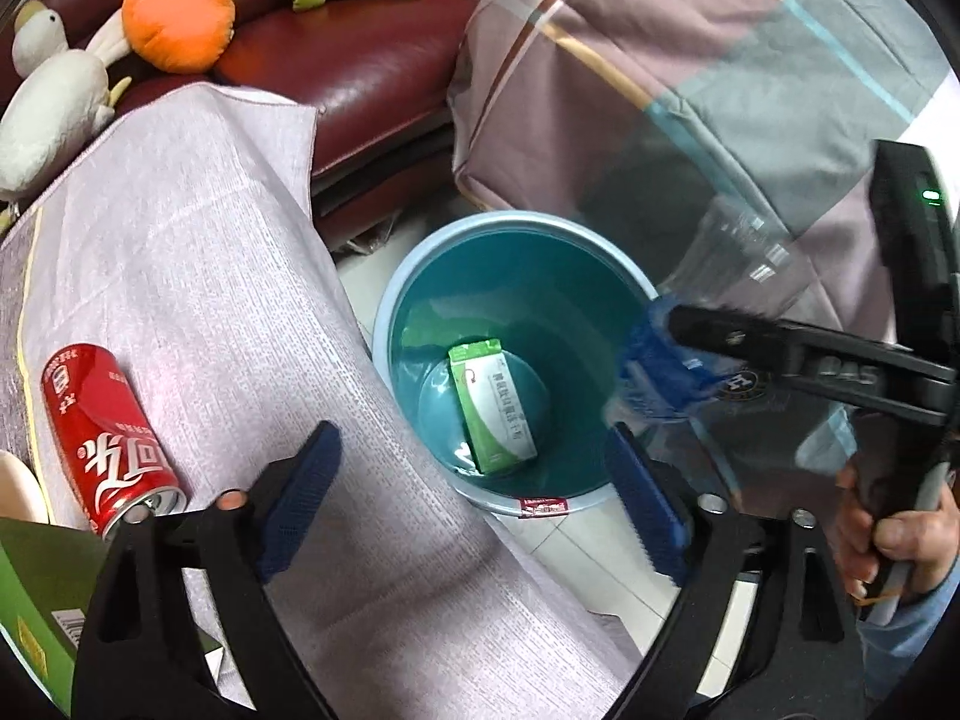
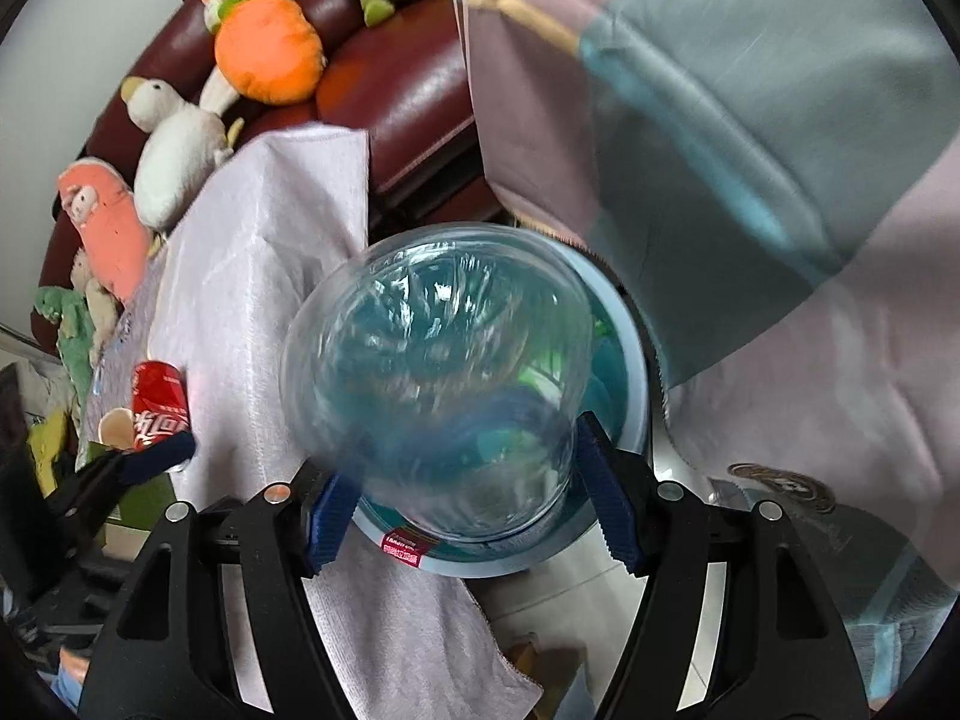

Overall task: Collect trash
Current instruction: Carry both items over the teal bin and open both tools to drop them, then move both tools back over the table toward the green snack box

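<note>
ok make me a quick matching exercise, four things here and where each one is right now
Things:
1. red soda can
2. green and white box
3. clear plastic bottle
4. orange carrot plush

Places:
A. on the dark red sofa
B. between the right gripper's jaws, above the bin
C. lying on the pale cloth
D. at the bottom of the teal bin

Pairs: 1-C, 2-D, 3-B, 4-A

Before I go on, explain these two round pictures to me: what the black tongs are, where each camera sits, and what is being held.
A person holds hand-operated tongs in each hand, each with a camera looking along its fingers. The left view shows the left tongs open and empty above a blue bin with a green box inside; a red can lies on the cloth-covered surface. The right view shows the right tongs with a clear plastic bottle between them over that bin; motion blur hides whether the pads still press it.
</note>
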Available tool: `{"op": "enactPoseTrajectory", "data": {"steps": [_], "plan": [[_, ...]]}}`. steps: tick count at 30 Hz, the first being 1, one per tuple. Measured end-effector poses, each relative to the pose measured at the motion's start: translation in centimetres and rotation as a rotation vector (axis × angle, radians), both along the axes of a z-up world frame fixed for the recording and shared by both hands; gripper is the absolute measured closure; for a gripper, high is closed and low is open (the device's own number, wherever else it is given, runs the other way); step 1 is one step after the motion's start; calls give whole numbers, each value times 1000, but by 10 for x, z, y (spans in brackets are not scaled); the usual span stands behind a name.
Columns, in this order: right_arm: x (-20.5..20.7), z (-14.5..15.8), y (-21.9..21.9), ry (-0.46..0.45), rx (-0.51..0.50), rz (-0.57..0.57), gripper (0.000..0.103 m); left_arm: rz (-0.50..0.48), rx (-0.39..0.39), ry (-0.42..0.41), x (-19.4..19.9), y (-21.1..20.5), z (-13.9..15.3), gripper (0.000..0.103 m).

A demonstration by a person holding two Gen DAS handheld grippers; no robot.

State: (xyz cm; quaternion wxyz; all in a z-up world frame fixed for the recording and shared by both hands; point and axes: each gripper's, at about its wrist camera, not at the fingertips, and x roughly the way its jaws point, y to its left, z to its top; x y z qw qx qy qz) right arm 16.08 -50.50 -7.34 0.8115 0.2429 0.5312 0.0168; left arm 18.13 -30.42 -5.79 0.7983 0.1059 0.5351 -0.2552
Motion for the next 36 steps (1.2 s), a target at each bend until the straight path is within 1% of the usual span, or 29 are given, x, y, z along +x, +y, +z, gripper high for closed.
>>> {"op": "enactPoseTrajectory", "data": {"steps": [2, 3, 11, 19, 23, 29, 34, 36], "plan": [[3, -4, 2, 15, 2, 3, 30, 1, -6, -2, -3, 2, 3, 11], [4, -5, 4, 21, 1, 2, 29, 1, -16, 1, -4, 4, 5, 11], [-4, 6, 7, 13, -21, -10, 27, 3, -59, -16, -10, 18, 18, 11], [-20, 16, 21, 25, -42, -9, 26, 30, -102, -37, -24, 49, 37, 11], [-27, 28, 37, 8, -50, 8, 26, 49, -120, -57, -34, 70, 50, 11], [-39, 56, 66, -38, -72, 35, 26, 72, -154, -107, -53, 104, 74, 11], [-46, 78, 99, -62, -102, 86, 25, 124, -185, -136, -65, 145, 86, 11], [-47, 86, 116, -69, -117, 118, 23, 154, -194, -144, -68, 165, 88, 11]]}}
